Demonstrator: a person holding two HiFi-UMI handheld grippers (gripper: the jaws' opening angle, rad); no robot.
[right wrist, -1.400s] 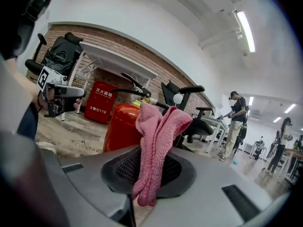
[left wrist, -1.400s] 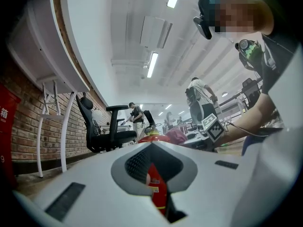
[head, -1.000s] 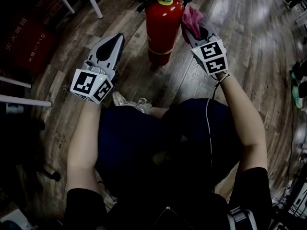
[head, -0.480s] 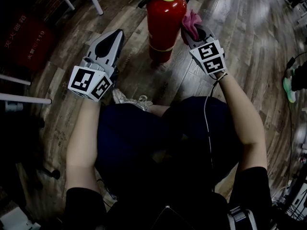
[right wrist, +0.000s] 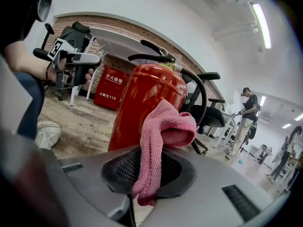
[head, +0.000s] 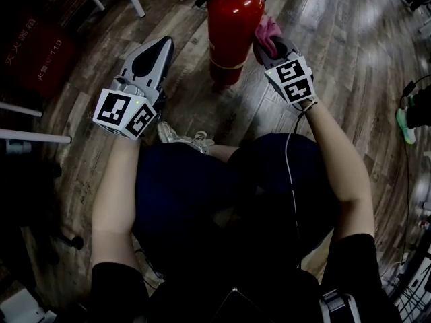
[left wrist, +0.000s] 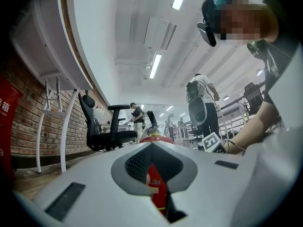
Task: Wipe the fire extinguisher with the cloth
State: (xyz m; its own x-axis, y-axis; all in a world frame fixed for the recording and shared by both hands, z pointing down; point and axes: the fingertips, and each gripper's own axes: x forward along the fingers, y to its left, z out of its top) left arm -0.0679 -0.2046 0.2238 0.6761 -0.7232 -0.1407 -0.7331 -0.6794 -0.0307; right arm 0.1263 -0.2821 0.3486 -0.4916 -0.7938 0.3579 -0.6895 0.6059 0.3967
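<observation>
Pinching the cloth in your right tongs beside the fire extinguisher, its top cropped, left tongs together.

Head view dim; gripper views bright, fisheye-warped.

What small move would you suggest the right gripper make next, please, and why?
Probably press the cloth sideways onto the fire extinguisher and stroke downward. The right gripper is shut on the cloth, which sits beside the cylinder's upper part; whether they touch isn't clear.
</observation>
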